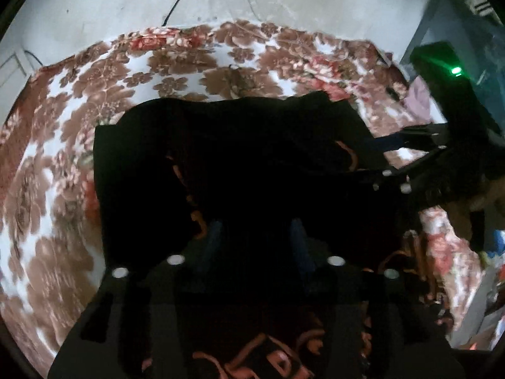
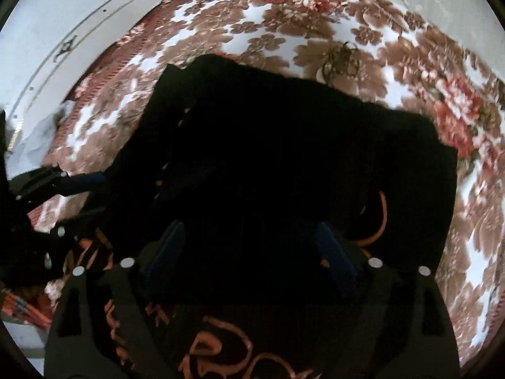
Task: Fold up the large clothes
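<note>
Both grippers, left [image 1: 255,237] and right [image 2: 249,249], hang spread and empty-looking over your black garment [image 2: 284,145], frame centre on the floral bedspread [image 2: 284,38]. Mid-fold, probably; next, pinch a near edge.

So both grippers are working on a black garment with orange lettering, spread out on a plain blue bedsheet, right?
Not quite. The black garment with orange lettering is right, and both the left gripper and right gripper are over it, but the bedsheet is a brown, red and white floral print, not plain blue. The right wrist view shows this clearly.
</note>
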### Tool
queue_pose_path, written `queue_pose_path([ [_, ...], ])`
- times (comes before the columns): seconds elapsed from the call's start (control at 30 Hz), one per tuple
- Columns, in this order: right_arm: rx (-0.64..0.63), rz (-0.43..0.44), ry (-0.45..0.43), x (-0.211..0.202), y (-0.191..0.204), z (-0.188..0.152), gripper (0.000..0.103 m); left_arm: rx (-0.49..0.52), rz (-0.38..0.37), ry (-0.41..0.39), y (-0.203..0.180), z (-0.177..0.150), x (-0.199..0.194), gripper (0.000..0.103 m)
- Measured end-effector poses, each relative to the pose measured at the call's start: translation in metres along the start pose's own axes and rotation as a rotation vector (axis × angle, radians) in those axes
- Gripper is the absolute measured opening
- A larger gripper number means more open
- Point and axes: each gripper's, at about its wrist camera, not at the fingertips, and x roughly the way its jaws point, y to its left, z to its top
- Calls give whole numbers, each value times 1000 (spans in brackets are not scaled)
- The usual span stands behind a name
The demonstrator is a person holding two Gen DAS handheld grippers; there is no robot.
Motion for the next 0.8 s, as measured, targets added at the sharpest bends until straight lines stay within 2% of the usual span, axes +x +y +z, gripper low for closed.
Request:
queue_pose_path([
  [0.13, 0, -69, 24, 38, 1, 0, 88, 10, 58, 51, 5, 2, 48, 47],
  [0.23, 12, -88, 45, 56, -1, -6, 88, 31, 90, 94, 3, -7, 74, 47],
  [0.33, 4, -112, 68, 73, 0, -17, 88, 97, 138, 123, 1, -20, 93, 52],
  [0.37, -15, -147, 63, 80, 0, -23, 89, 114, 143, 119, 2, -22, 95, 54],
  [0.53, -58, -226, 33, 95, 0, -43, 94, 96, 75, 119, 16, -34, 103, 61],
  [0.63, -25, -250, 35, 85, 3, -42, 94, 122, 87, 106, 13, -30, 92, 60],
  [0.73, 74, -223, 4, 56, 1, -36, 95, 21, 2, 38, 21, -19, 62, 63],
  [0.8, 96, -254, 41, 56, 0, -38, 95, -17, 9, 43, 28, -17, 60, 64],
])
